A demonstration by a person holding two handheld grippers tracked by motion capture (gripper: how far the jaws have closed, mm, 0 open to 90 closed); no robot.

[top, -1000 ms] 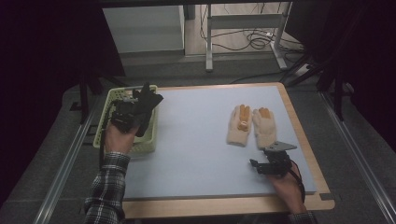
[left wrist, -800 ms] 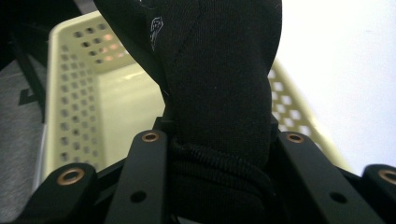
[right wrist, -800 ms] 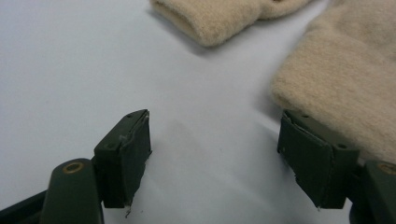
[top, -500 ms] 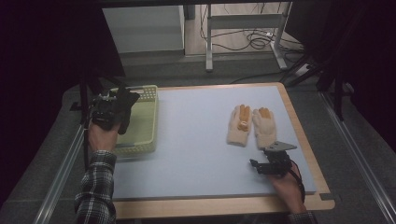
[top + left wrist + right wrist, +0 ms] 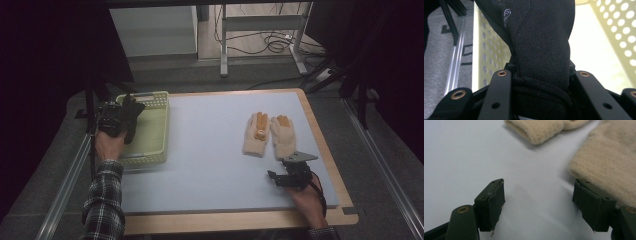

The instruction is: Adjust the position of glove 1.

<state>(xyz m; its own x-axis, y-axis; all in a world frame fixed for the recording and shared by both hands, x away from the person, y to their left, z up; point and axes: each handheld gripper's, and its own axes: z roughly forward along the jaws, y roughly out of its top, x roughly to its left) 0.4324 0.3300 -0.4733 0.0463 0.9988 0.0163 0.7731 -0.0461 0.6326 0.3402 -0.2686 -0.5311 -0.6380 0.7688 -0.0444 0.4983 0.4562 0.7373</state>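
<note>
My left gripper (image 5: 121,120) is shut on a black glove (image 5: 132,115), which it holds up over the left rim of a pale green perforated basket (image 5: 152,145). In the left gripper view the black glove (image 5: 544,37) is clamped between the jaws and rises in front of the basket's bare floor (image 5: 589,50). Two beige knitted gloves, one (image 5: 256,134) beside the other (image 5: 283,136), lie flat on the right of the table. My right gripper (image 5: 286,176) rests just in front of them. In the right gripper view its jaws (image 5: 539,205) stand wide open and empty, with a beige cuff (image 5: 609,165) touching the right one.
The light blue table top (image 5: 210,150) has a wooden border (image 5: 240,220). A metal rail (image 5: 65,185) runs along the table's left side, close to the basket. A white cabinet (image 5: 152,30) and a table frame with cables stand beyond the far edge.
My left gripper has carried the black glove from over the basket's middle to its left rim. The right gripper and the beige gloves have stayed still.
</note>
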